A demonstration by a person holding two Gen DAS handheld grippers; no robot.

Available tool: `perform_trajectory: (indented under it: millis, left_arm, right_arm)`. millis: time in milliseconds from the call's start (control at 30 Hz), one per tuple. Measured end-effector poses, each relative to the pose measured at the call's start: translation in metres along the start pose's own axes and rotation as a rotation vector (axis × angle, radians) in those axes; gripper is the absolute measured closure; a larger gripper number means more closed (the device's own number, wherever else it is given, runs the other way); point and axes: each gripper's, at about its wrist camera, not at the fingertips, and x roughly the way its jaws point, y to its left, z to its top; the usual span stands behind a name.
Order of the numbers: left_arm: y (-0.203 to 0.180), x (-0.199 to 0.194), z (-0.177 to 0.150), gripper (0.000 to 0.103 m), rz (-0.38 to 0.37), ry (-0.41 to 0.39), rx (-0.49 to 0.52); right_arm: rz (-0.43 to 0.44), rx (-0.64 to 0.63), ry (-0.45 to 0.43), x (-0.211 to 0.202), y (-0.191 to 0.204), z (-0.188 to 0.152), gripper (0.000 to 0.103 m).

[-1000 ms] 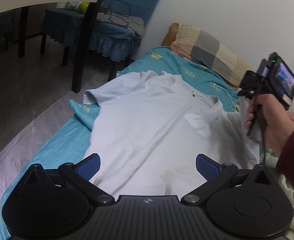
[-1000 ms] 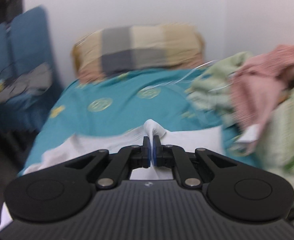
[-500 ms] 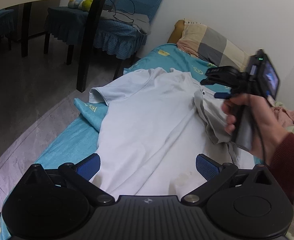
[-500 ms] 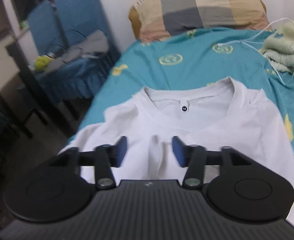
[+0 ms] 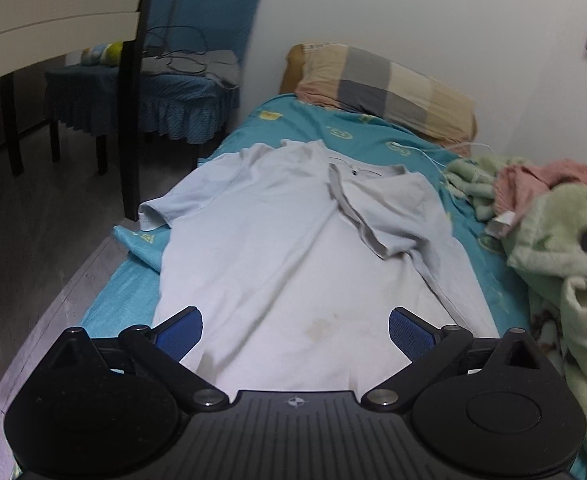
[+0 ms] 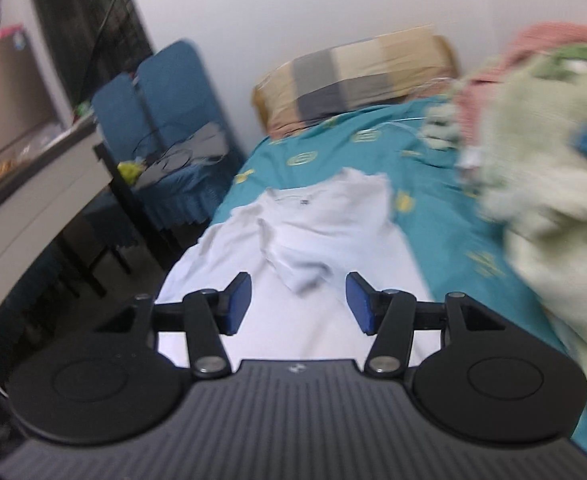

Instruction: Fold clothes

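Both claws gape empty over the white shirt point(image 5: 277, 248) — only the left view catches its faint stain point(image 5: 319, 326).

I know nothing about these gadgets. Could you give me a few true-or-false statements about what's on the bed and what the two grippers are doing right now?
1. The white shirt lies on the teal sheet. True.
2. The right gripper is clamped on a sleeve. False: its fingers are apart, holding nothing.
3. One sleeve is folded over the shirt's body. True.
4. The left gripper is shut. False: it is open.
5. The pillow lies on the shirt. False: it sits beyond it, by the wall.
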Motion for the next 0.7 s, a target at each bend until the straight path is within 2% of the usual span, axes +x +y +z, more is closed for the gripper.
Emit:
perform_trajectory:
  millis: [167, 300, 433, 533, 600, 700]
  left_arm:
    - [-0.03, -0.019, -0.018, 0.003, -0.079, 0.038, 0.058]
    - [-0.064, -0.021, -0.036, 0.005, -0.151, 0.103, 0.083]
    - [-0.097, -0.024, -0.053, 0.009, -0.223, 0.167, 0.108]
    - [-0.128, -0.016, -0.071, 0.017, -0.29, 0.248, 0.117]
    - [-0.15, -0.004, -0.086, 0.027, -0.345, 0.321, 0.109]
    - [-0.176, 0.013, -0.105, 0.034, -0.41, 0.423, 0.083]
  right_arm:
    - [-0.031, 0.128, -0.058, -0.067, -0.05, -0.037, 0.046]
    - [-0.061, 0.217, -0.108, -0.091, -0.085, -0.042, 0.046]
    - [-0.084, 0.211, -0.188, -0.108, -0.101, -0.041, 0.046]
    - [-0.105, 0.216, -0.222, -0.116, -0.118, -0.043, 0.038]
    - [-0.092, 0.272, -0.232, -0.119, -0.133, -0.044, 0.037]
    - [-0.043, 0.375, -0.235, -0.121, -0.154, -0.046, 0.037]
